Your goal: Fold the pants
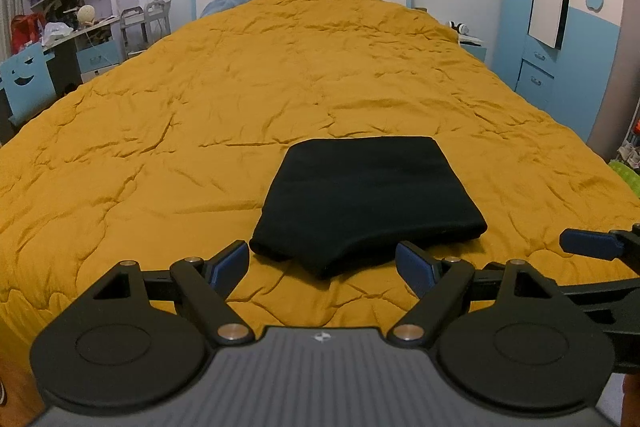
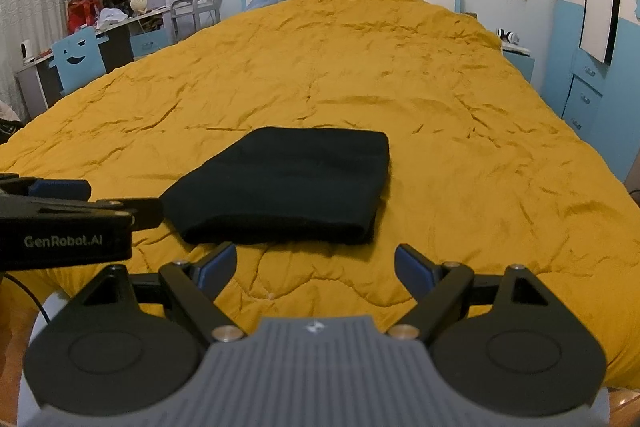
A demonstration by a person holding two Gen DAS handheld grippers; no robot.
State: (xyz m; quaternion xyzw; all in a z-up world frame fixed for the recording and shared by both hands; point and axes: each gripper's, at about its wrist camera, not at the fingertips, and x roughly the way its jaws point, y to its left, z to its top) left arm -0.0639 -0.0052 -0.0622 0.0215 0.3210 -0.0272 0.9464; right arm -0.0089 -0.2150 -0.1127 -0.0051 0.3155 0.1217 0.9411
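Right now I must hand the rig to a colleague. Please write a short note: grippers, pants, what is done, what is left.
Left gripper: open, holds nothing, just short of the pants' near edge.
Right gripper: open, holds nothing, also short of the pants.
Pants: black, folded into a compact rectangle, flat on the quilt near its front edge.
Done: the folding looks complete.
Left: likely nothing; perhaps tidy the near left corner, which sticks out a little.

Dim, warm indoor light falls evenly over the yellow quilt [image 1: 280, 87], leaving only soft shadows in its creases. Both fisheye views bend the room's edges strongly (corners vignette to black), and fine detail looks slightly soft.
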